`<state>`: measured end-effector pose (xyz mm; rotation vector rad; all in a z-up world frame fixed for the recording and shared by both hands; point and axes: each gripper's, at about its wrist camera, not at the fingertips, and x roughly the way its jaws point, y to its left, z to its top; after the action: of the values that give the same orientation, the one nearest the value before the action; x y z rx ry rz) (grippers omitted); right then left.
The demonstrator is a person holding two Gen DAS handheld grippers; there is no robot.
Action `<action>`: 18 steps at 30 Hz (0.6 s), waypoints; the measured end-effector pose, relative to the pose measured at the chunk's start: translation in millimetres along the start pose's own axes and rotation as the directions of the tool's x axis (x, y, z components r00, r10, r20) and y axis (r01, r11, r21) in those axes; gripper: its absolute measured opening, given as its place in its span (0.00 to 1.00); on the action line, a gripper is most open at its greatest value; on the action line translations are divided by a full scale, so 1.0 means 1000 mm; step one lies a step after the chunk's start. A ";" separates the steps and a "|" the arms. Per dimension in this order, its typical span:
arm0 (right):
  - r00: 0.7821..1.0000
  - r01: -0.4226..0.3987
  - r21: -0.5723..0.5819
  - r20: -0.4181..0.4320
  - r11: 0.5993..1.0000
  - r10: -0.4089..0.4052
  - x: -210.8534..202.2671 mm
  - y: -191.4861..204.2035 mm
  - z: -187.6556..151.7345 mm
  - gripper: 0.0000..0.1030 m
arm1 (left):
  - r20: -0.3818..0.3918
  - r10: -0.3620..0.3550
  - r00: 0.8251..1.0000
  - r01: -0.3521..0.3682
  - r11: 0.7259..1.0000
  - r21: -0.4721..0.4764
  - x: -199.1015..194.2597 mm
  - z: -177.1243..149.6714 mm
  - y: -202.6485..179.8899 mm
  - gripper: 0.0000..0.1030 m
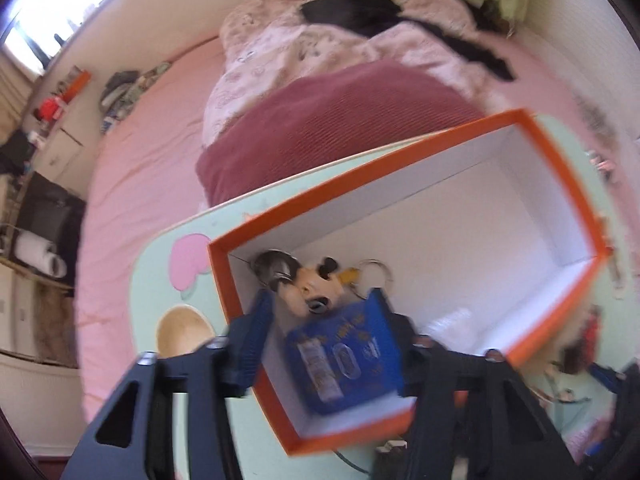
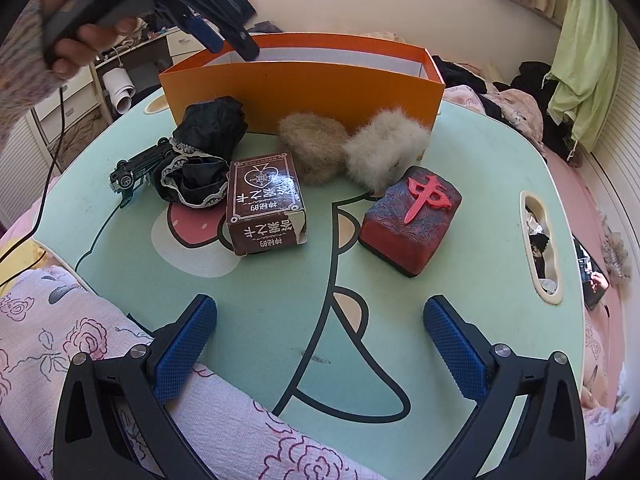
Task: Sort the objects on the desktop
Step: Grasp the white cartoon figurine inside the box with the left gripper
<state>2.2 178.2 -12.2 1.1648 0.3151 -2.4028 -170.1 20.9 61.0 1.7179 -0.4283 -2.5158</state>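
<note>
An orange box [image 1: 552, 160] with white inner walls stands at the far side of the mint-green table [image 2: 248, 296]. Inside it lie a blue card box [image 1: 344, 364] and a cartoon mouse keychain [image 1: 320, 280]. My left gripper [image 1: 320, 300] hovers over the box's left end, its jaws a narrow gap apart and holding nothing; the right wrist view shows it [image 2: 232, 40] in a hand above the rim. My right gripper [image 2: 320, 304] stands wide open and empty over the table's near edge. In front of it sit a brown card box [image 2: 264, 204] and a red mahjong-tile block [image 2: 412, 220].
Against the orange box [image 2: 304, 92] lie a beige fur puff [image 2: 312, 152], a white fur puff [image 2: 384, 152], a black lace cloth [image 2: 200, 160] and an overturned toy car [image 2: 136, 168]. A slot [image 2: 540, 240] pierces the table's right side. Pink bedding surrounds the table.
</note>
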 end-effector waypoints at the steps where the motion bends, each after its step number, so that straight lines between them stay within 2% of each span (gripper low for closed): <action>1: 1.000 0.000 0.000 0.000 1.000 0.000 0.000 0.000 0.000 1.00 | -0.012 0.034 0.999 -0.034 0.999 0.003 0.006 0.002 -0.002 0.33; 4: 1.000 0.000 0.000 0.001 1.000 0.000 0.000 0.000 0.000 1.00 | -0.027 0.029 0.999 -0.029 1.000 -0.004 0.016 0.008 -0.006 0.34; 8: 1.000 0.000 -0.001 0.002 1.000 0.000 -0.001 0.001 -0.001 1.00 | -0.055 0.073 0.996 -0.072 0.997 0.023 0.027 0.010 -0.017 0.35; 11: 1.000 0.001 -0.002 0.002 1.000 -0.001 -0.001 0.001 -0.001 1.00 | -0.053 0.067 0.996 -0.066 0.998 0.019 0.032 0.009 -0.020 0.38; 16: 1.000 -0.002 -0.002 0.000 1.000 0.002 0.000 0.000 0.002 1.00 | -0.040 0.019 0.999 -0.019 1.000 -0.010 0.029 0.006 -0.014 0.34; 18: 1.000 -0.001 -0.002 0.004 1.000 0.001 0.000 0.000 0.002 1.00 | -0.007 -0.016 1.000 0.016 1.000 -0.018 0.025 0.005 -0.010 0.34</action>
<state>0.8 177.0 -10.7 1.1586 0.3151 -2.4029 -183.0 26.1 37.7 1.7305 -0.3914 -2.5157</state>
